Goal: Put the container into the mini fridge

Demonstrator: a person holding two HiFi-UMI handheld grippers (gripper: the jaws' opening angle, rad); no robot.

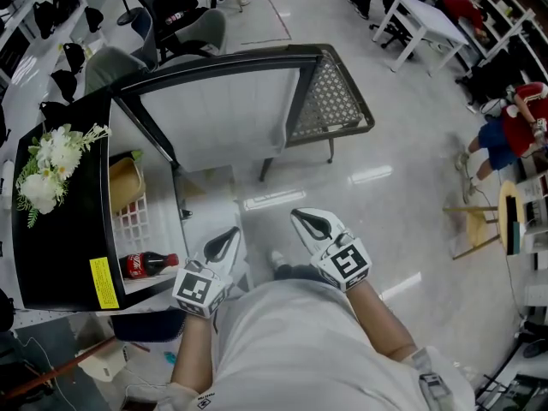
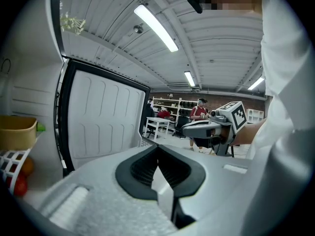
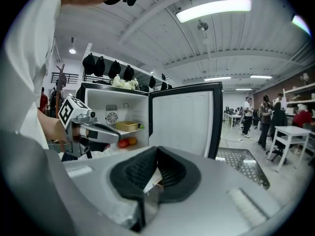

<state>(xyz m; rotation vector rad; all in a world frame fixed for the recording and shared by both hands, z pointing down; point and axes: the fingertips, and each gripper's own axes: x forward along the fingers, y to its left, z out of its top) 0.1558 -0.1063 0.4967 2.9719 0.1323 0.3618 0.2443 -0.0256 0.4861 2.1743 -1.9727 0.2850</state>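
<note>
Mini fridge (image 1: 60, 255) stands at the left of the head view, with its door (image 1: 223, 118) swung wide open toward the upper middle. White flowers (image 1: 47, 165) are noted on its black top.

The container (image 1: 124, 184), a tan open-topped tub, is seen on the upper shelf inside the fridge. It also shows at the left edge of the left gripper view (image 2: 17, 132) and left of centre in the right gripper view (image 3: 127, 126). A cola bottle (image 1: 150, 265) lies lower down, and red and orange produce (image 3: 124, 142) sits below the shelf. By this placement, the task is judged done or nearly so.

Left gripper (image 1: 227, 238): jaws are brought together at the tips, with nothing between them. Right gripper (image 1: 310, 223): the same, jaws together and empty. Both are held low in the frame, well apart from the fridge interior.

Handling, as judged: the tub is likely light and fairly stiff, with smooth walls that could slip. Contents cannot be made out, so it would be kept level. A pinch over the near rim or side wall would suit best. The door is not yet shut.
</note>
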